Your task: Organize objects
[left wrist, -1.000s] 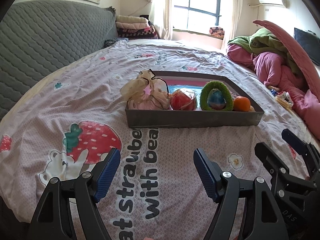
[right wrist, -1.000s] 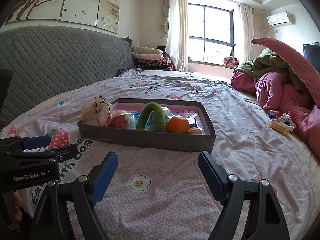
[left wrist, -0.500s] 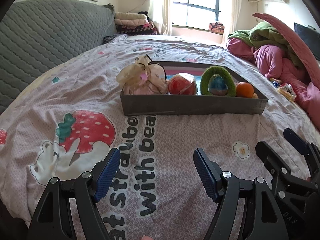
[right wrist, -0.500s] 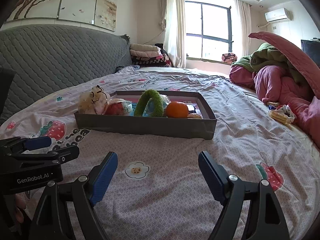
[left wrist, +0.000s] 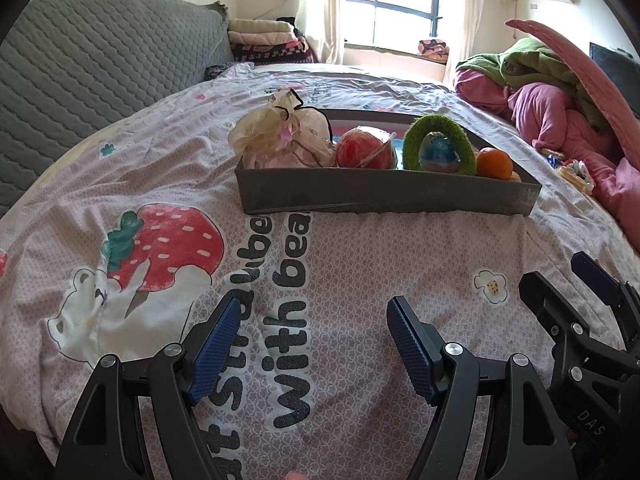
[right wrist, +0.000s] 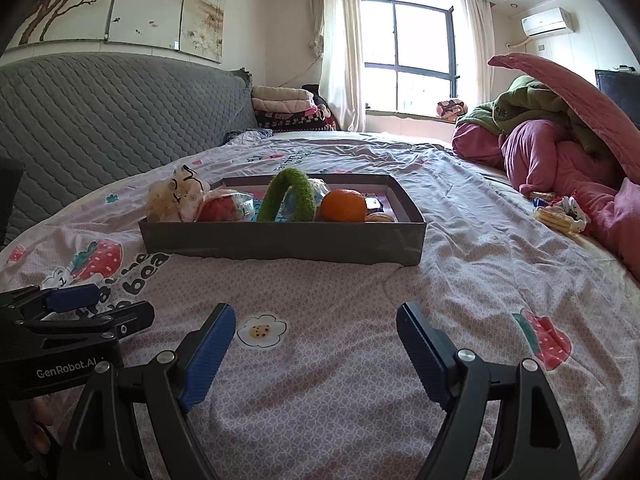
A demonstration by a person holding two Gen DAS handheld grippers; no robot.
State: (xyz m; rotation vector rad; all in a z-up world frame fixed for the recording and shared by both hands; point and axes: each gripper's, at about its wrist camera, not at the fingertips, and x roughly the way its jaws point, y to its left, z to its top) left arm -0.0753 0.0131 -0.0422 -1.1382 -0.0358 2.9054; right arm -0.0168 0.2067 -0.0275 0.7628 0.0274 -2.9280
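A grey box point(left wrist: 384, 196) point(right wrist: 280, 240) rests on the bed. It holds a sheer drawstring pouch point(left wrist: 276, 136) point(right wrist: 172, 196), a red wrapped ball point(left wrist: 364, 148) point(right wrist: 218, 210), a green fuzzy ring point(left wrist: 440, 136) point(right wrist: 296, 188) around a blue ball point(left wrist: 438, 152), and an orange point(left wrist: 494, 162) point(right wrist: 344, 205). My left gripper point(left wrist: 314, 326) hovers open over the printed sheet, well short of the box. To its right, my right gripper point(right wrist: 316, 332) also stands open with nothing between its blue pads.
A pink bedsheet point(left wrist: 280, 288) with strawberry prints covers the bed. A grey quilted headboard point(right wrist: 100, 112) is at the left. Pink and green bedding point(right wrist: 560, 136) is piled at the right, with small wrapped items point(right wrist: 560, 212) beside it. Folded blankets point(right wrist: 288, 108) lie by the window.
The left view has sunk slightly toward the bed, so the box is seen more side-on. Both grippers stay open. The right view barely shifted.
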